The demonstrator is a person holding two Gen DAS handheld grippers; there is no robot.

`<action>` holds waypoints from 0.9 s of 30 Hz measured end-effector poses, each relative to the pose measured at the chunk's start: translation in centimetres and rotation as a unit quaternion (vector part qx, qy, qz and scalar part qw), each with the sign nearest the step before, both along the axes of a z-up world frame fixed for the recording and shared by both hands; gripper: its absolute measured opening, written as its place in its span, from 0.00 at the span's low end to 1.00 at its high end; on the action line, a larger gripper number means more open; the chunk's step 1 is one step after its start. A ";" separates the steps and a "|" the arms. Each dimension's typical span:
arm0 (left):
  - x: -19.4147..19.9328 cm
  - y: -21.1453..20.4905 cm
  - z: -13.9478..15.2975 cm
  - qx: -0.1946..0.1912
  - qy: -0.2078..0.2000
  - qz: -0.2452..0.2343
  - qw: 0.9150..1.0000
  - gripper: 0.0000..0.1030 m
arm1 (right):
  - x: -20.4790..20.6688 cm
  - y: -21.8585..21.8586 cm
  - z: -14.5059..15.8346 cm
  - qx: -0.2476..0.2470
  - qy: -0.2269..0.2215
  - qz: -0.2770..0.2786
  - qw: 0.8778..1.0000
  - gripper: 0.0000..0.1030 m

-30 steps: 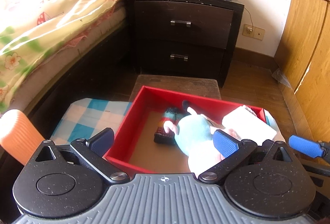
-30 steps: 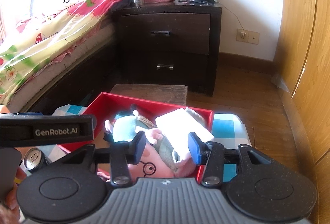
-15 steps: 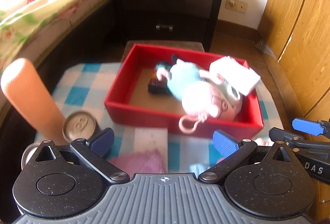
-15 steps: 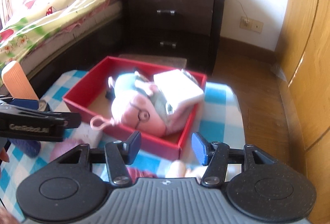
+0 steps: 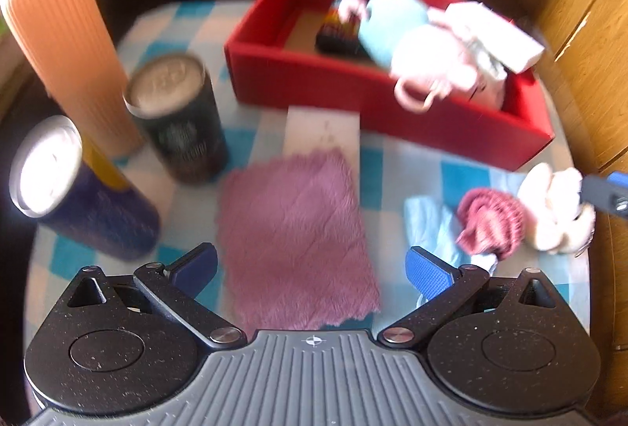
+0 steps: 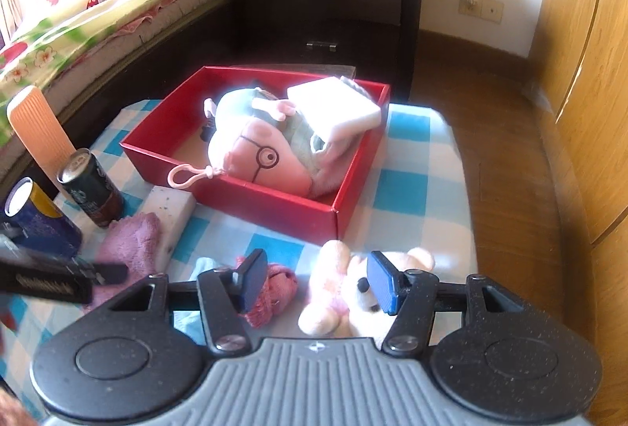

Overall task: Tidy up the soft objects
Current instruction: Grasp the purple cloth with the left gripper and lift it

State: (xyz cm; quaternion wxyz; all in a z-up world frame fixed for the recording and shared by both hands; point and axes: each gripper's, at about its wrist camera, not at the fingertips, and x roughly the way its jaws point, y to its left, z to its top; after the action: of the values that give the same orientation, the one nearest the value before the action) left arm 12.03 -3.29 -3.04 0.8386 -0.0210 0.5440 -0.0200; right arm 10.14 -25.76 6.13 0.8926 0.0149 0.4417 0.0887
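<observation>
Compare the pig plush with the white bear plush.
The pig plush lies inside the red box; the white bear plush lies outside it on the checked cloth. The pig looks bigger and wears drawn glasses; the bear does not. Both are soft, pale toys.

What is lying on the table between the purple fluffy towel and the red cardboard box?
A flat white sponge block lies there, its near end under the purple fluffy towel, its far end close to the red cardboard box. The left wrist view shows it best.
</observation>
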 end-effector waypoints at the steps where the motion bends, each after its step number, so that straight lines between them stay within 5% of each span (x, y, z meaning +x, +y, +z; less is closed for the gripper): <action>1: 0.2 0.0 -0.6 -0.006 0.009 0.006 1.000 0.95 | -0.1 0.1 0.1 0.000 -0.003 0.001 1.000 0.33; 5: 1.1 0.6 -2.5 -0.033 0.036 0.036 0.998 0.92 | -0.2 0.2 0.6 0.003 -0.012 0.007 1.000 0.34; 11: 0.7 1.0 -3.0 -0.033 0.039 0.045 0.998 0.64 | -0.2 -0.1 0.9 0.008 -0.012 0.007 1.000 0.35; 16: 0.2 1.6 -2.6 -0.052 0.039 0.039 0.997 0.08 | -0.6 0.0 1.2 0.013 -0.015 0.018 1.000 0.35; 26: -1.7 1.0 0.7 -0.070 -0.007 -0.004 0.998 0.00 | -1.9 1.4 0.8 0.010 -0.007 0.051 0.999 0.35; 27: -1.7 1.0 0.5 -0.057 -0.008 -0.001 0.998 0.12 | -1.9 1.6 0.7 0.010 -0.004 0.053 0.999 0.35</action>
State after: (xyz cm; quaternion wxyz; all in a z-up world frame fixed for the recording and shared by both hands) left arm 10.34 -2.28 -2.49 0.8404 -0.0685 0.5351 -0.0518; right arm 8.19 -24.16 6.79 0.8884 -0.0005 0.4371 0.1403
